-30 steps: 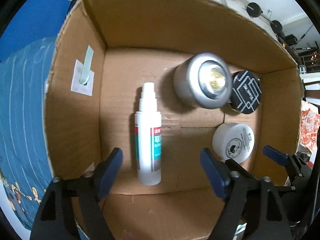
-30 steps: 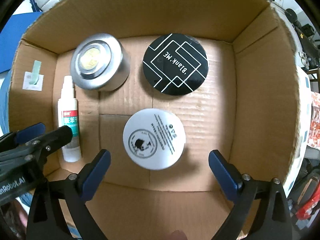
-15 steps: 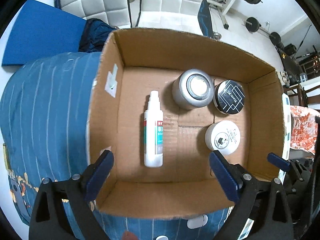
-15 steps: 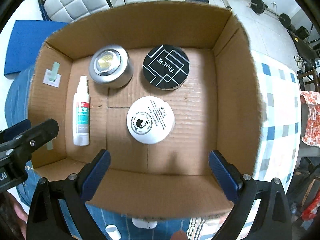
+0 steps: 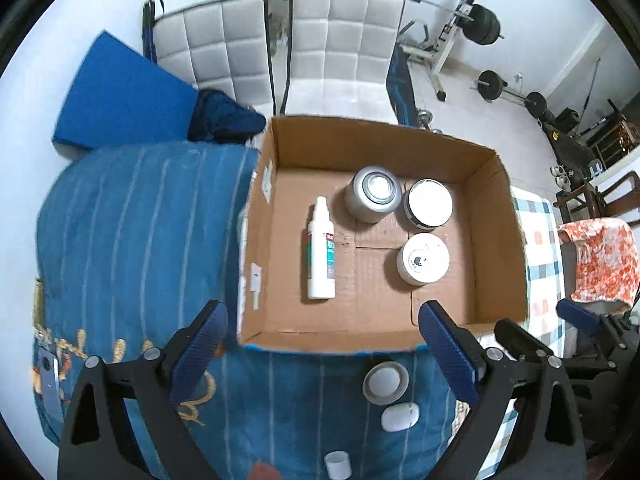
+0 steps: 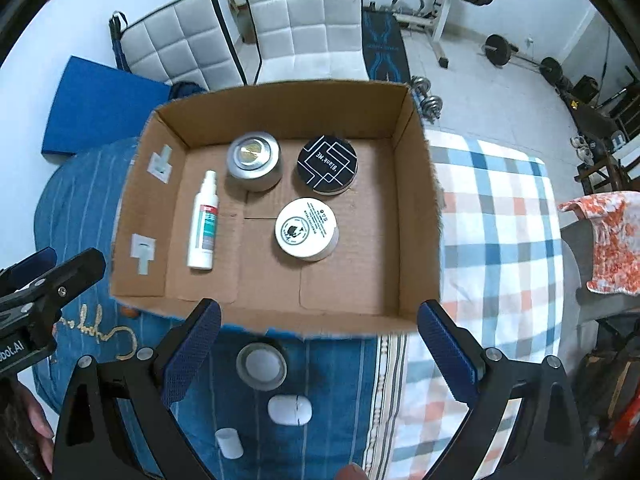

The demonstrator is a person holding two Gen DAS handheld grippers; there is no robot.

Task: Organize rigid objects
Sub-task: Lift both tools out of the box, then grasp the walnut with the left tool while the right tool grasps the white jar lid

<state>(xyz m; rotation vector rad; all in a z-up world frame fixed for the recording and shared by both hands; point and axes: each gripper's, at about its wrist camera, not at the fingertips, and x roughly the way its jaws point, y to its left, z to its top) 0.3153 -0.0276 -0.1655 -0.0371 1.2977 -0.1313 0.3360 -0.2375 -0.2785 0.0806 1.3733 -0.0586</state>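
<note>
cardboard box (image 6: 416, 216) sits on a blue cloth (image 6: 80, 208) that covers the surface, and four rigid things already lie inside it: a white spray bottle (image 6: 203, 222) on its side near the left wall, a silver puck light (image 6: 253, 165), a black patterned tin (image 6: 327, 165) and a white round jar (image 6: 306, 229).

outside the box, on the cloth just in front of its near wall, three small things wait: a grey ring-shaped disc (image 6: 261, 365), a white oval pebble-like piece (image 6: 289, 409) and a small white cylinder (image 6: 229, 443) (what each is cannot be told).

both the left gripper (image 5: 322, 354) and the right gripper (image 6: 318, 354) hang above the near edge of the box, fingers spread wide and holding nothing.

in the right wrist view the disc lies between the fingers, a little left of centre. in the left wrist view it sits right of centre, close to the right finger. so the loose pieces probably lie between the two hands, and the right one looks better lined up for the disc. being round, the disc has no long axis to match; the oval's runs roughly across the right gripper's view.
</note>
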